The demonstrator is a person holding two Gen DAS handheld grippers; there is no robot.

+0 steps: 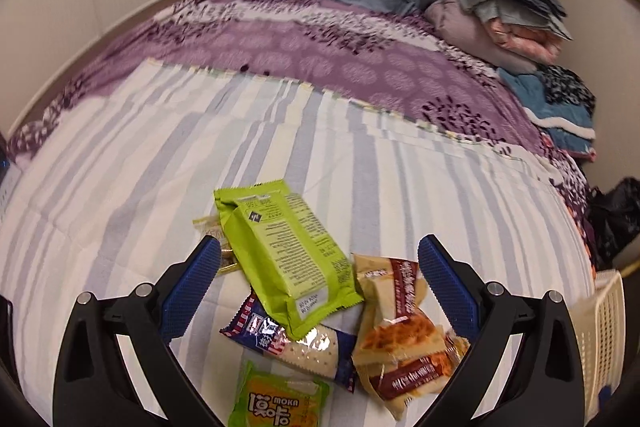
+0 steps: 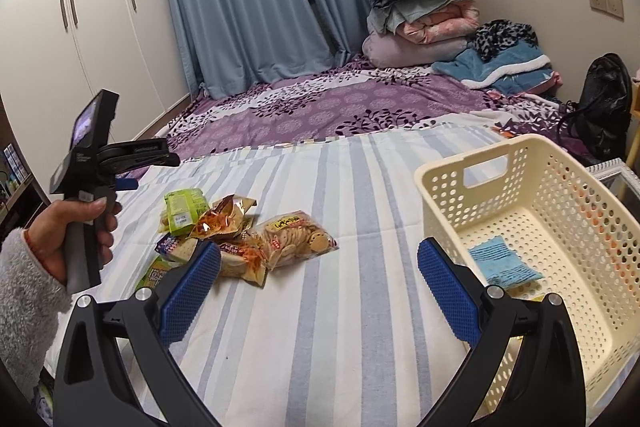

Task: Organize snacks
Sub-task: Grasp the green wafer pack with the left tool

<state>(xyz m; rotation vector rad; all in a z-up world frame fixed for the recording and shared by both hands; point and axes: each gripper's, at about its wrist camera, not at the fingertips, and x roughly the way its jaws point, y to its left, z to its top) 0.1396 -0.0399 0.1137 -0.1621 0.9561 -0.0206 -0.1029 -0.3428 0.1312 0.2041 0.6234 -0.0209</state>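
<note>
- The left gripper [image 1: 320, 267] hangs above a heap of snack packets on the striped white-and-blue bedsheet [image 1: 120, 187]; its blue ribbed fingers [image 1: 192, 291] are spread wide and hold nothing.
- Between those fingers lies the lime-green foil packet [image 1: 288, 255], printed back upward, resting on a blue-and-white cracker sleeve [image 1: 304, 343] and just beside a clear bag of brown pastry [image 1: 400, 339].
- A green-and-orange packet [image 1: 280, 399] sits nearest the camera.
- The right gripper [image 2: 320, 271] is also spread and empty, over bare sheet between the heap and the cream perforated plastic basket [image 2: 560, 187], which holds a pale blue packet [image 2: 500, 263].
- A clear bag of round biscuits [image 2: 296, 239] lies at the heap's near edge in the right wrist view.
- These packets are probably light, crinkly and slippery, and their contents crumble easily.
- The lime-green packet is best taken across its short width near the middle, squeezing gently; pinching a sealed end risks it sliding out.
</note>
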